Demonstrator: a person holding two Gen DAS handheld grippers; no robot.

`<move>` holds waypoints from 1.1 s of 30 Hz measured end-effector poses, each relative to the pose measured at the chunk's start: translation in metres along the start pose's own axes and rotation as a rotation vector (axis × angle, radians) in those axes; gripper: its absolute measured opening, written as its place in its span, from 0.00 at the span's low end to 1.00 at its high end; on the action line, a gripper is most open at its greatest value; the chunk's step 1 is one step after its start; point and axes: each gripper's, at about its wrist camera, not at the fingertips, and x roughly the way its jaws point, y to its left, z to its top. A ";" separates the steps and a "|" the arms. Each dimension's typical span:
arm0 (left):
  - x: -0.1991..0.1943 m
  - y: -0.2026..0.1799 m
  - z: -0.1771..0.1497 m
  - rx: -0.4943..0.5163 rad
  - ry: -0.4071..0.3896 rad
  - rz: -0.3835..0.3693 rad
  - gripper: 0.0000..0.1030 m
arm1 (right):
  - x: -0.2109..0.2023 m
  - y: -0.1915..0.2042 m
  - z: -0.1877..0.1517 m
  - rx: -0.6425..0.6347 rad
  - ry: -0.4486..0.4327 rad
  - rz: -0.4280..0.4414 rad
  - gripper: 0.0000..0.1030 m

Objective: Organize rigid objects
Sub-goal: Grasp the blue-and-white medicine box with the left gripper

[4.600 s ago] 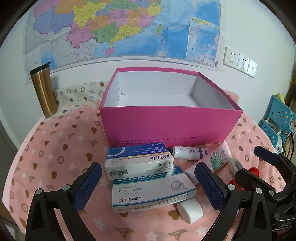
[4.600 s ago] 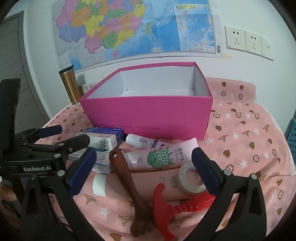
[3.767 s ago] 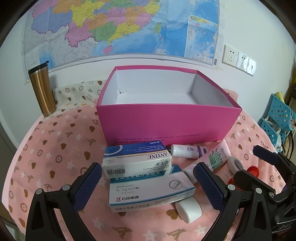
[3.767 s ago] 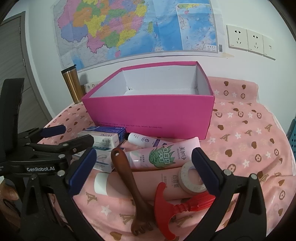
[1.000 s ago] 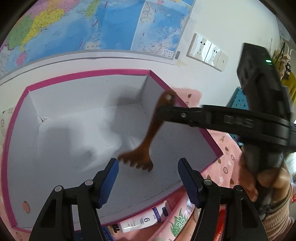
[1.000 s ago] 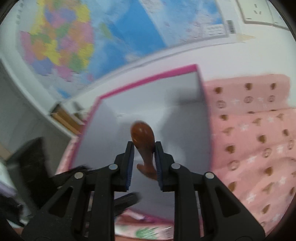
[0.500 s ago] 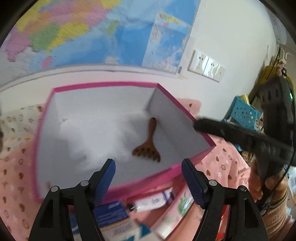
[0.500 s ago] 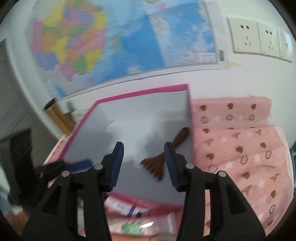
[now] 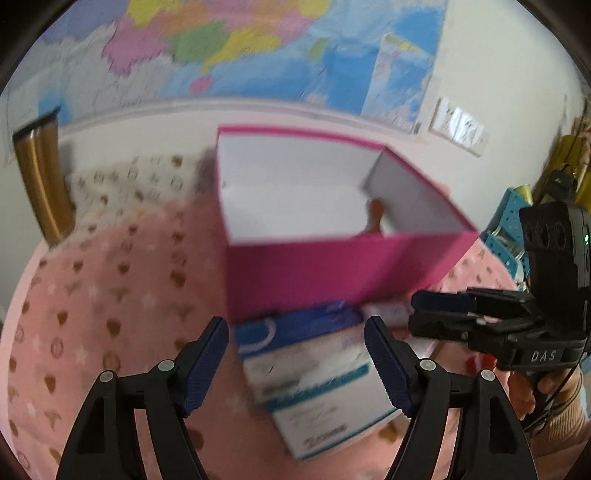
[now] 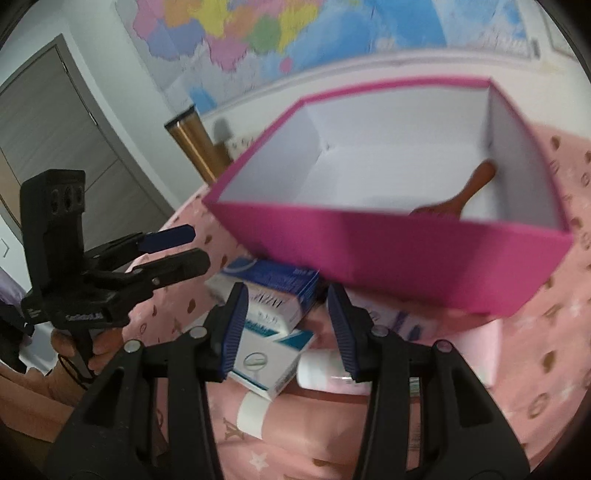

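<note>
- Pink open box (image 10: 399, 254) sitting on the bench, white inside, with the heart-and-star cloth (image 9: 96, 295) spread underneath.
- Brown wooden scraper (image 10: 463, 194) lying on the floor of the box, close to its right wall, handle pointing toward the back; seen in the left wrist view only as a brown blur (image 9: 375, 218) above the front wall.
- Left tool (image 9: 295, 363) hovering with fingers spread wide and gripping nothing, framing the stacked medicine boxes (image 9: 314, 376) just in front of the box.
- Right tool (image 10: 286, 332) hanging over the same stack (image 10: 273, 314), fingers parted with nothing between them.
- Blue-topped medicine carton (image 10: 275, 291) resting on the teal-and-white carton (image 10: 269, 362), both touching or nearly touching the front wall of the box.
- White tube (image 10: 391, 319) and pale pink tube (image 10: 369, 369) lying to the right of the cartons, partly hidden behind the right tool's finger.
- Gold tumbler (image 9: 42, 184) standing upright at the back left of the bench, well apart from the box.
- Colourful map (image 10: 295, 29) hanging on the wall behind; blue basket (image 9: 509, 229) showing at the far right.
- Blurring heavily in both views, leaving the carton print unreadable.
</note>
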 end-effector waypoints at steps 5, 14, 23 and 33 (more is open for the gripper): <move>0.018 0.010 -0.012 -0.029 0.071 -0.017 0.72 | 0.023 -0.001 -0.001 0.030 0.045 0.008 0.46; 0.032 0.029 -0.015 -0.106 0.127 -0.121 0.64 | 0.050 -0.006 0.001 0.085 0.094 0.027 0.45; 0.033 0.023 -0.013 -0.108 0.133 -0.136 0.59 | 0.059 -0.001 0.006 0.102 0.102 0.032 0.45; 0.019 0.017 -0.017 -0.093 0.104 -0.125 0.59 | 0.043 0.008 0.002 0.055 0.064 0.023 0.45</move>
